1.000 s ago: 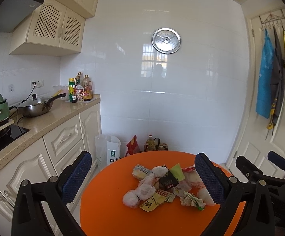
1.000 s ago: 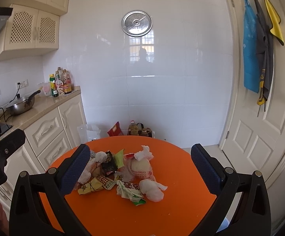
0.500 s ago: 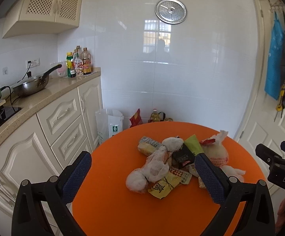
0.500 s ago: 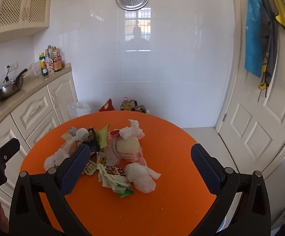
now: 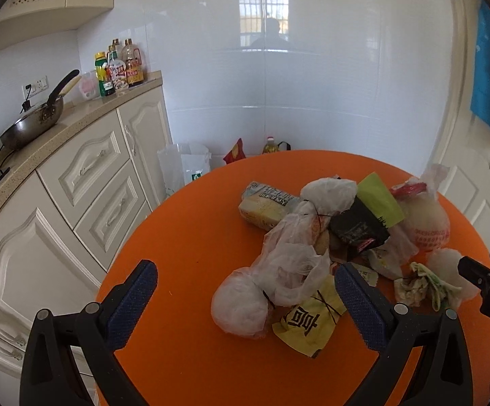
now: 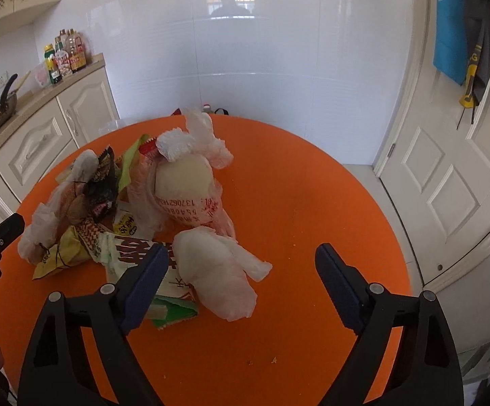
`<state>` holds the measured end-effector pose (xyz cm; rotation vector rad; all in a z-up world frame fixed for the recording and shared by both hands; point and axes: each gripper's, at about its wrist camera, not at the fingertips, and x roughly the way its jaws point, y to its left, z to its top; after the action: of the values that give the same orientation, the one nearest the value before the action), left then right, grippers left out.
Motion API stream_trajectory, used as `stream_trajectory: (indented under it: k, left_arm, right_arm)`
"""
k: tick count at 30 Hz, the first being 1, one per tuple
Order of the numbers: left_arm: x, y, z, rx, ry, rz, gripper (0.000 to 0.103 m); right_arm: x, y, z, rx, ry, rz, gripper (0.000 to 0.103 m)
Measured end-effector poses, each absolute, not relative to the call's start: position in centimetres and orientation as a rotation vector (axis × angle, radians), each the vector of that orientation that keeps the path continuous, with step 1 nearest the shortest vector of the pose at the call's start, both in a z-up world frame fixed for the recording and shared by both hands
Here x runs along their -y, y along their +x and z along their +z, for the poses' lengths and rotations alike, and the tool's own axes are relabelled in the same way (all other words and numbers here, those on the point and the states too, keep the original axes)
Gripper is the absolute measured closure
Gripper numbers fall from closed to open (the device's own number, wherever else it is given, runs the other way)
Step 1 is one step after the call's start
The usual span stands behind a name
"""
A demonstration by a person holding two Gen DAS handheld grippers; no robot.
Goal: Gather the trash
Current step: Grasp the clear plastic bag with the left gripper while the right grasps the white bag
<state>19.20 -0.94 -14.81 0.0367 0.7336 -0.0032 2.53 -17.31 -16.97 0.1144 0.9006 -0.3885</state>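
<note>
A pile of trash lies on a round orange table [image 5: 184, 355]. It holds a clear knotted plastic bag [image 5: 279, 264], a yellow wrapper [image 5: 307, 321], a black snack packet [image 5: 356, 230], a green wrapper [image 5: 378, 199] and a printed bag with something pale inside [image 6: 185, 186]. A crumpled white bag [image 6: 218, 270] and a green-edged wrapper [image 6: 170, 308] lie nearest the right gripper. My left gripper [image 5: 245, 301] is open and empty, just above the near end of the clear bag. My right gripper [image 6: 241, 284] is open and empty, with the white bag between its fingers.
Cream cabinets and a counter [image 5: 75, 121] with a wok [image 5: 31, 125] and bottles [image 5: 119, 71] stand left. A white bag [image 5: 184, 165] and bottles sit on the floor behind the table. A white door [image 6: 448, 176] with hanging cloths is on the right.
Both grippers have moved forward and tilted down toward the trash pile, which now fills more of each view. Both stay open.
</note>
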Motion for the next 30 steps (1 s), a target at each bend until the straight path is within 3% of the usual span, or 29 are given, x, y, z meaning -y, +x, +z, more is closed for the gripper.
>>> stream_trajectory:
  k: [6,9,10,11,12,19,24,27,29,30]
  left_arm:
    - [0.8,23.6,-17.5,-0.816,0.033,-0.051,0.001]
    - [0.7,25.4,-18.7,-0.843,0.025,-0.096,0.001]
    - [0.8,25.8,-19.0,-0.849,0.020,-0.113,0.008]
    - [0.8,26.1,-19.4,-0.860,0.013,-0.127,0.016]
    - [0.5,26.4,-19.8,-0.880,-0.011,-0.155,0.034]
    - [-1.6,24.8,-19.8,-0.860,-0.038,-0.194,0.054]
    - [-2.4,23.6,-19.6,-0.862,-0.015,-0.193,0.055]
    - [-1.4,24.5,-19.8,-0.887,0.059,-0.170,0.035]
    - [-1.0,25.3,-20.4,-0.893,0.081,-0.175,0.037]
    - [-0.9,25.6,-20.4,-0.897,0.069,-0.192,0.046]
  right_arm:
    - [17.9,4.5,-19.6,-0.977,0.142,-0.294,0.022]
    - [18.3,4.8,-20.2,-0.989,0.155,-0.281,0.042]
    - [18.4,4.7,-20.4,-0.989,0.162,-0.269,0.053]
    - [18.4,4.5,-20.5,-0.988,0.160,-0.262,0.056]
    - [18.3,4.3,-20.5,-0.985,0.149,-0.262,0.057]
    - [19.0,1.8,-20.0,-0.944,0.192,-0.271,0.059]
    - [18.9,1.3,-19.5,-0.945,0.203,-0.265,0.059]
    - [18.6,1.5,-19.4,-0.956,0.192,-0.262,0.059]
    - [18.6,1.6,-19.4,-0.959,0.191,-0.260,0.059]
    - [18.5,1.8,-19.5,-0.959,0.188,-0.258,0.059]
